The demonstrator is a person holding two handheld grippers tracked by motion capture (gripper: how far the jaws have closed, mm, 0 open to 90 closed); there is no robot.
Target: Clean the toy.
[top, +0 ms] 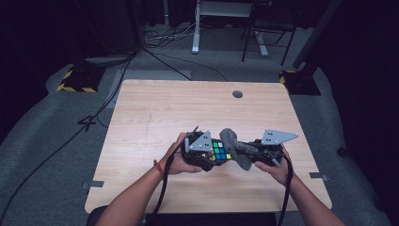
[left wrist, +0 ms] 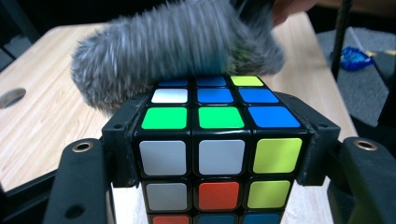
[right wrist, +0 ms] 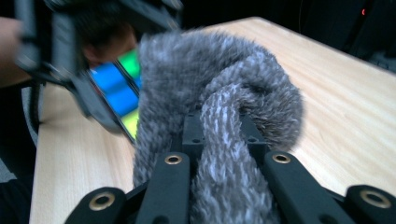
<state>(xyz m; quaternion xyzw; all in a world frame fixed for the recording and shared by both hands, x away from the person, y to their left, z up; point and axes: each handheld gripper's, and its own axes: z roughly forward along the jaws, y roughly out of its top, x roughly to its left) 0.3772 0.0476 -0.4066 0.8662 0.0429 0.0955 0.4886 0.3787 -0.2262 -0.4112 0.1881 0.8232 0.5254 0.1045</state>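
Observation:
A scrambled colour cube (left wrist: 212, 154) sits between the black jaws of my left gripper (top: 207, 155), which is shut on it; its top face shows blue, green, white and yellow squares. A fuzzy grey cloth (right wrist: 224, 116) is pinched in my right gripper (top: 249, 153), folded over the jaw tips. In the high view the cloth (top: 234, 145) lies against the right side of the cube (top: 219, 150) above the table's front middle. In the left gripper view the cloth (left wrist: 173, 46) presses on the far edge of the cube's top, blurred by motion.
The light wooden table (top: 155, 113) has a round cable hole (top: 237, 94) near its far edge. Cables (top: 108, 94) run over the grey floor to the left. Black stands with yellow-striped feet (top: 77, 80) flank the far corners. A white desk leg (top: 195, 28) stands behind.

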